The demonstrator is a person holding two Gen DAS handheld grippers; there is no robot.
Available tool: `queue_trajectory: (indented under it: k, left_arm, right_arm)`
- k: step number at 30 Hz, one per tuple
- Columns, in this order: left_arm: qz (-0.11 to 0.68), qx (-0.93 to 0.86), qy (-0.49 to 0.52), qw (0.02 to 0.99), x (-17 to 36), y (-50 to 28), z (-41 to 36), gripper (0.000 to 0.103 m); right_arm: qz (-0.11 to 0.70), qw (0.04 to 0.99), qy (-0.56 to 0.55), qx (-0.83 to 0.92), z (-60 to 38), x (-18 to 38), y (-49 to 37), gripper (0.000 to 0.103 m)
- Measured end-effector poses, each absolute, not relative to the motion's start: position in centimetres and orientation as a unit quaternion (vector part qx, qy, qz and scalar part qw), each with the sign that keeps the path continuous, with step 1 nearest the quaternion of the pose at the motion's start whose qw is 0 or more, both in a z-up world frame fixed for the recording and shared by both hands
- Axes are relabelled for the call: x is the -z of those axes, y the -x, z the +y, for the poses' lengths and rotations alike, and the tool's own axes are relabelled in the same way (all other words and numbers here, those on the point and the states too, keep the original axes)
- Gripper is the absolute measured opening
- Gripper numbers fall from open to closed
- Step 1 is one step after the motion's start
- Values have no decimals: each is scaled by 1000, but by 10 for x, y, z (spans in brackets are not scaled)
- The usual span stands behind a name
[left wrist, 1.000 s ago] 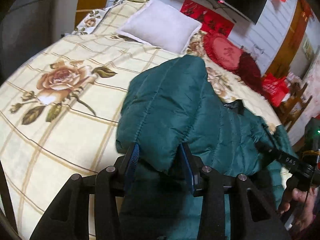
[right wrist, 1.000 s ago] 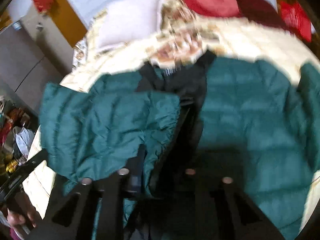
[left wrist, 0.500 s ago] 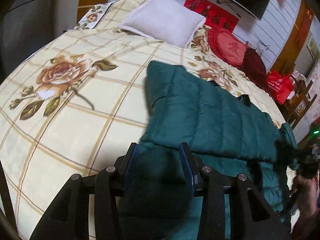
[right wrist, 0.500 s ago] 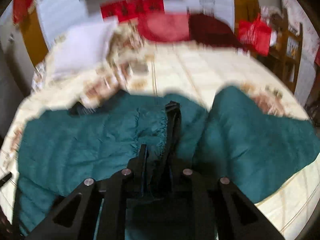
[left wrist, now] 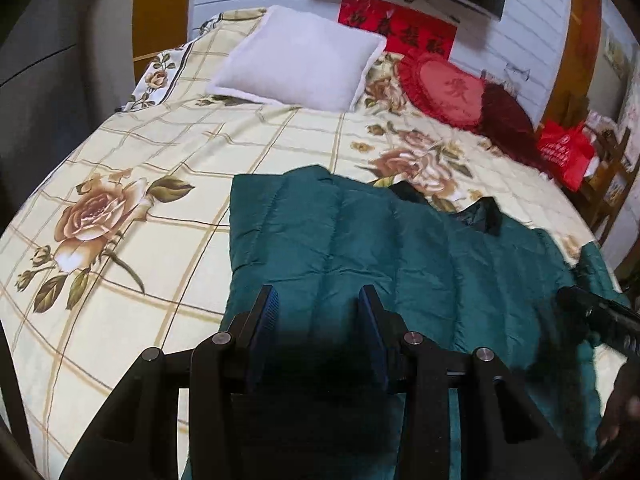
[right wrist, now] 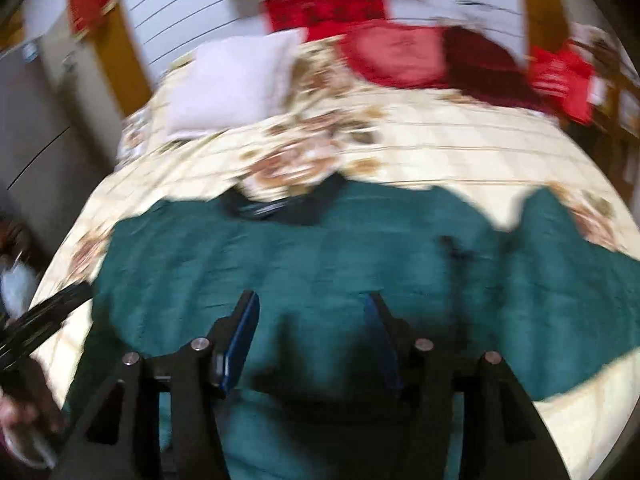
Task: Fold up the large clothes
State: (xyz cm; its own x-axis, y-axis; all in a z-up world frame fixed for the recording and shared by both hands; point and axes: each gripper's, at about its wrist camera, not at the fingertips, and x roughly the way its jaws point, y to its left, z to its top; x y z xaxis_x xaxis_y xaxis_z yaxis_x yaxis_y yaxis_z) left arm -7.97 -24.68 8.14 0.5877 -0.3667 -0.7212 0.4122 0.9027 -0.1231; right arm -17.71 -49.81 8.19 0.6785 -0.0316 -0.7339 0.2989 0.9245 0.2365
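Observation:
A dark green padded jacket (left wrist: 360, 232) lies spread on a floral bedspread (left wrist: 160, 160), black collar (left wrist: 486, 216) toward the pillows. One side panel is folded flat over the body. My left gripper (left wrist: 316, 312) sits at the near edge of that fold, and thick shadowed fabric fills the gap between its blue pads. In the blurred right wrist view, the jacket (right wrist: 320, 264) stretches wide across the bed. My right gripper (right wrist: 312, 320) hovers over its middle, jaws opening, cloth below them but neither pad pressing on it. The other tool shows as a black bar (left wrist: 600, 320) at the right edge.
At the head of the bed are a white pillow (left wrist: 300, 64), a red heart cushion (left wrist: 444, 92) and a dark red cushion (left wrist: 508, 120). A red bag (left wrist: 564, 152) and wooden furniture stand beside the bed on the right. A hand (left wrist: 620, 420) shows at lower right.
The left gripper swung the raised jacket side over and down, so it now lies flat on the body. The right gripper let go of the black-edged front and spread its jaws.

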Motion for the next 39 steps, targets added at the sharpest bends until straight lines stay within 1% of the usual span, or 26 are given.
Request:
queue_trajectory:
  k: [4,9,13,17,22,26,29,34,37,39]
  left_arm:
    - [407,203,-57,889,-65,72,-259,45]
    - [399,203,-78,891,-52,73,-264,45]
    - [407,204,-72,888,-47,69,-263,45]
    - [407,205,-63,888,-46,70,-261,45]
    - [403,204,-64,890,-44,71,-261,45]
    - [402,203,-63,891,-44,71,-262,46]
    - [400,199,-66,892,-43,71,-263,46]
    - [401,199,-66,892,-43,70,-263,47]
    - [403,213,-41,889,-47,69,-255,47]
    - [403,226,2,887,-53,68,-242,47]
  right_arm:
    - [404,903,-127,76,-471,-64,141,57]
    - [419,899,-94,91,-468,-38,113,58]
    - [423,896,-98,94,-474,-29,101,61]
    - [428,894,-106,85,-476,-43,115,61]
    - [395,906,-109,103,-490,-68,170,62]
    - [404,896,-115,142,-512,-55,194,62]
    - [416,885,-148,146,-529,-33,196,61]
    - [424,884,-120,158,-522,-34,189,61]
    - [413,887,-128,159,-520,-46,198,61]
    - [400,893,-131,160,-518,-56,210,61]
